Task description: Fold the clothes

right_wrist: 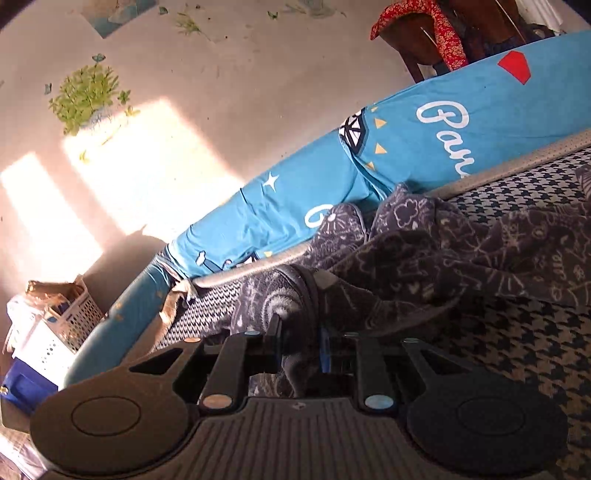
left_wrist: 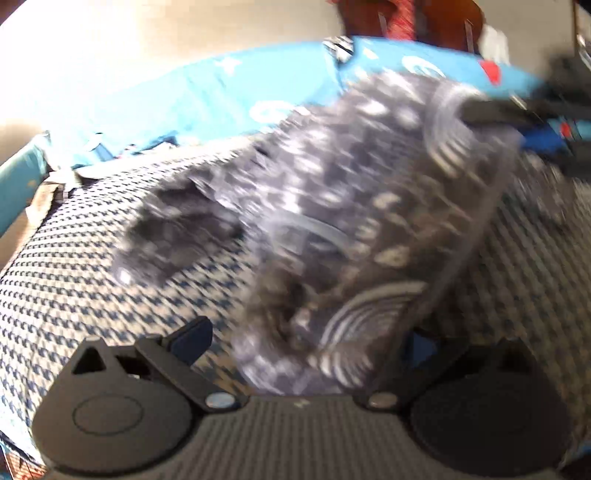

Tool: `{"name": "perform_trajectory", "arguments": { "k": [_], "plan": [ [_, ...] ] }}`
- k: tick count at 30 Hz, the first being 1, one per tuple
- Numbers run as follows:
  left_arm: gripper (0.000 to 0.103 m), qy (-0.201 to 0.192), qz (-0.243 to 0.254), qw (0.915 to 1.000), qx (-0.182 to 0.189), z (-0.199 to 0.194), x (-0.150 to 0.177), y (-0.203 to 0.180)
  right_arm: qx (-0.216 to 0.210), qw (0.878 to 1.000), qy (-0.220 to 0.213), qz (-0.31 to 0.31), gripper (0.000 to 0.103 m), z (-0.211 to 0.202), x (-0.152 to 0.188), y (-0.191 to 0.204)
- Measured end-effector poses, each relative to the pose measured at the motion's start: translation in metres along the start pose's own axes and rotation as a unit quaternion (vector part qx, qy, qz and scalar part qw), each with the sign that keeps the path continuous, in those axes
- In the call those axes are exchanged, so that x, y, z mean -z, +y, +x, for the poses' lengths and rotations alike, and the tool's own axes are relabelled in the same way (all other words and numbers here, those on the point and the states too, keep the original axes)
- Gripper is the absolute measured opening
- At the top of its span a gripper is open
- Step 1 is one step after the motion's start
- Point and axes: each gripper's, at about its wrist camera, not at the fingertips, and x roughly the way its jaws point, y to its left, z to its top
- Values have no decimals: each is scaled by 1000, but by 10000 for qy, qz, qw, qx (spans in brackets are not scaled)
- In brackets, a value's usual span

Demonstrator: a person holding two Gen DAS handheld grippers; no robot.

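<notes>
A dark grey garment with pale doodle prints [left_wrist: 332, 192] hangs stretched and motion-blurred over the houndstooth surface [left_wrist: 92, 258]. My left gripper [left_wrist: 303, 343] is open, its fingers [left_wrist: 188, 339] wide apart, and the garment's lower end droops between them, hiding the right finger. At the upper right, the other gripper [left_wrist: 491, 110] holds the garment's far end. In the right wrist view my right gripper [right_wrist: 299, 332] is shut on a bunched edge of the garment [right_wrist: 461, 251], which trails to the right across the houndstooth surface [right_wrist: 517, 350].
A blue sheet with white lettering [right_wrist: 424, 147] runs along the far edge of the surface. A sunlit wall [right_wrist: 147, 166] stands behind it. A white basket [right_wrist: 55, 325] and a blue box [right_wrist: 26, 387] sit low left. A wooden chair with red cloth [right_wrist: 436, 33] stands top right.
</notes>
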Motion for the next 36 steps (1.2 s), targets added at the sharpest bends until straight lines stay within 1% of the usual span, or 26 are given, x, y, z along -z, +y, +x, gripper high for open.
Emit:
{"name": "perform_trajectory", "arguments": {
  "k": [5,7,9,11,15,19,21,25,27,30,32,36],
  "plan": [
    [103,-135,-81,9991,-388,2,-35,20,-76,9998,-114,118,21,0,-8,-4],
    [103,-116,-60,9984,-547,6,-45,25,-19,9999,-76,88,24,3,-7,-3],
    [103,-115,-21,9979,-631,13,-52,30,60,10000,-33,62,32,4,-7,-3],
    [103,-182,62,9976,-658,21,-57,35,181,9998,-43,63,42,3,-8,-6],
    [103,-157,48,9980,-616,37,-63,50,522,9986,-82,-23,43,-5,-8,-15],
    [103,-144,-150,9986,-479,47,-68,63,799,9959,190,-381,43,-4,2,-16],
    [103,-182,-225,9987,-431,49,-71,66,934,9935,333,-566,43,-3,7,-16],
    [103,-313,-160,9981,-497,54,-80,68,1173,9857,661,-1010,44,2,20,-14],
    [103,-286,-286,9981,-467,58,-85,73,1273,9781,875,-1396,45,11,30,-7],
    [103,-216,-607,9970,-427,63,-90,85,1598,9641,1063,-1837,47,27,40,-1],
    [103,-200,-735,9961,-441,66,-92,91,1749,9611,1086,-1840,48,34,42,-5],
    [103,-233,-904,9939,-587,70,-98,103,1982,9619,1030,-1577,48,41,38,-19]
  ]
}}
